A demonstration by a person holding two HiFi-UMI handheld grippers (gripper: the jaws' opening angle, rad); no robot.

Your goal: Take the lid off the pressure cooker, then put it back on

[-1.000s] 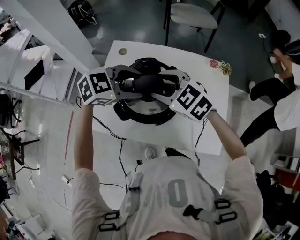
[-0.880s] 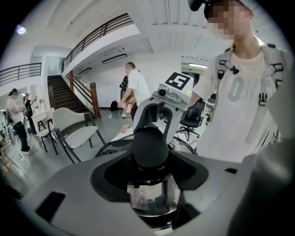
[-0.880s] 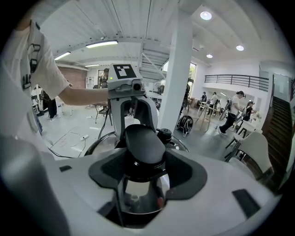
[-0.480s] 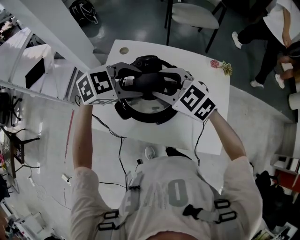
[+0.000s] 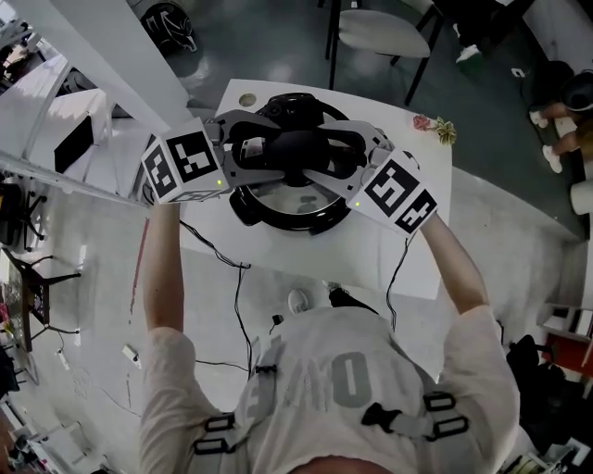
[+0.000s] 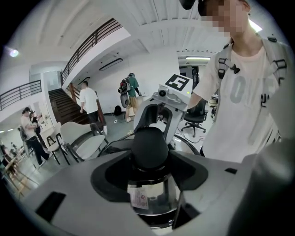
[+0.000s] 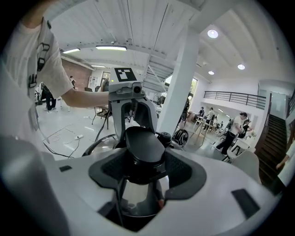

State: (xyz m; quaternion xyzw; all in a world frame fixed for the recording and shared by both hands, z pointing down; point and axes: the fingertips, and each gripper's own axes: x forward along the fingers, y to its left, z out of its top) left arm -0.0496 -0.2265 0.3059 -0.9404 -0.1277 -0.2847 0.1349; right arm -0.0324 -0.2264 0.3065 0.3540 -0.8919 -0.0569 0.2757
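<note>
The pressure cooker lid (image 5: 289, 218) has a black rim, a shiny steel top and a black knob (image 5: 296, 148). My left gripper (image 5: 264, 154) is shut on the knob from the left, and my right gripper (image 5: 332, 154) is shut on it from the right. In the left gripper view the knob (image 6: 149, 146) sits between my jaws, steel top (image 6: 152, 196) below it, the right gripper (image 6: 159, 110) opposite. The right gripper view shows the same knob (image 7: 144, 146) pinched, the left gripper (image 7: 131, 108) facing me. The cooker body is hidden under the lid.
The cooker stands on a white table (image 5: 408, 250) with a small flower ornament (image 5: 435, 130) and a round hole (image 5: 245, 99). A chair (image 5: 380, 28) stands beyond the table. Cables (image 5: 236, 296) trail on the floor. People (image 6: 91, 103) move about the hall.
Both grippers have risen together with the lid held by its knob; lid and grippers now look larger and sit further up the head view.
</note>
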